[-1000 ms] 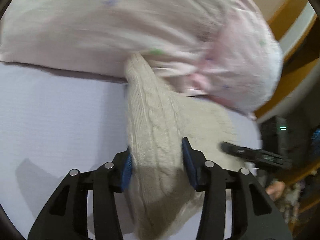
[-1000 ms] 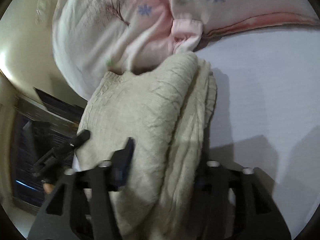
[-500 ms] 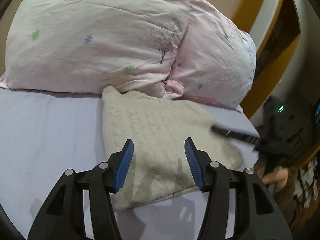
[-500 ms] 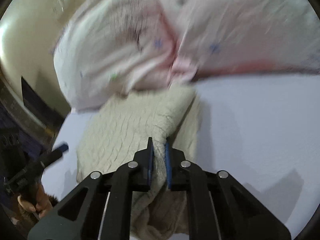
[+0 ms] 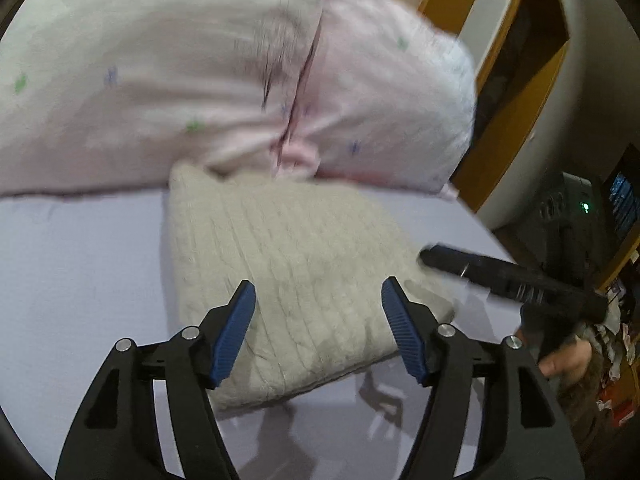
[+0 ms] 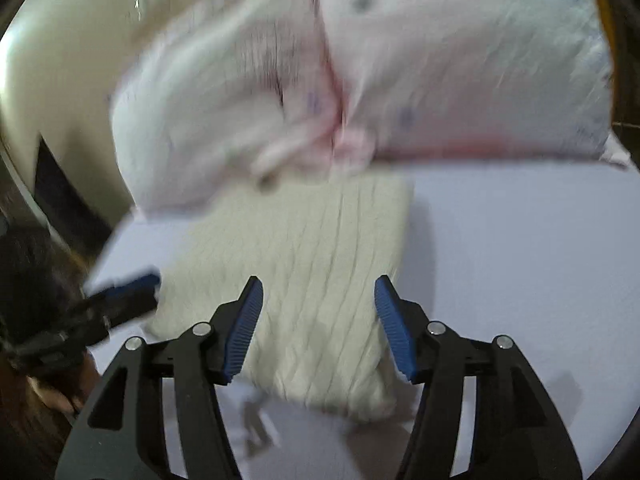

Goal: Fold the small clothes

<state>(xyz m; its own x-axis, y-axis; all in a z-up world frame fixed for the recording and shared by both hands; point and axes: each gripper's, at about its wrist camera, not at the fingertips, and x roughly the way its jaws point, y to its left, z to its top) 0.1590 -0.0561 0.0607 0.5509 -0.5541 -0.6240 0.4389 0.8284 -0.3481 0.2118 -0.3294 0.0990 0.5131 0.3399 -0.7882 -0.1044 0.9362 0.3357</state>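
A cream cable-knit garment (image 5: pixel 292 264) lies folded into a flat rectangle on the pale lilac sheet (image 5: pixel 76 280), its far edge against the pillows. It also shows in the right wrist view (image 6: pixel 316 280). My left gripper (image 5: pixel 318 332) is open and empty, hovering above the garment's near edge. My right gripper (image 6: pixel 318 328) is open and empty above the garment too. The right gripper shows in the left wrist view (image 5: pixel 508 280) at the garment's right side. The left gripper shows in the right wrist view (image 6: pixel 116 300) at the garment's left side.
Two pink floral pillows (image 5: pixel 200 80) lie along the head of the bed, also in the right wrist view (image 6: pixel 360 72). A wooden frame (image 5: pixel 500 120) and dark electronics (image 5: pixel 580 220) stand past the bed's right edge. Both views are motion-blurred.
My right gripper was shut on a fold of the garment and has opened and let go. Both grippers have pulled back; the garment now lies flat and folded.
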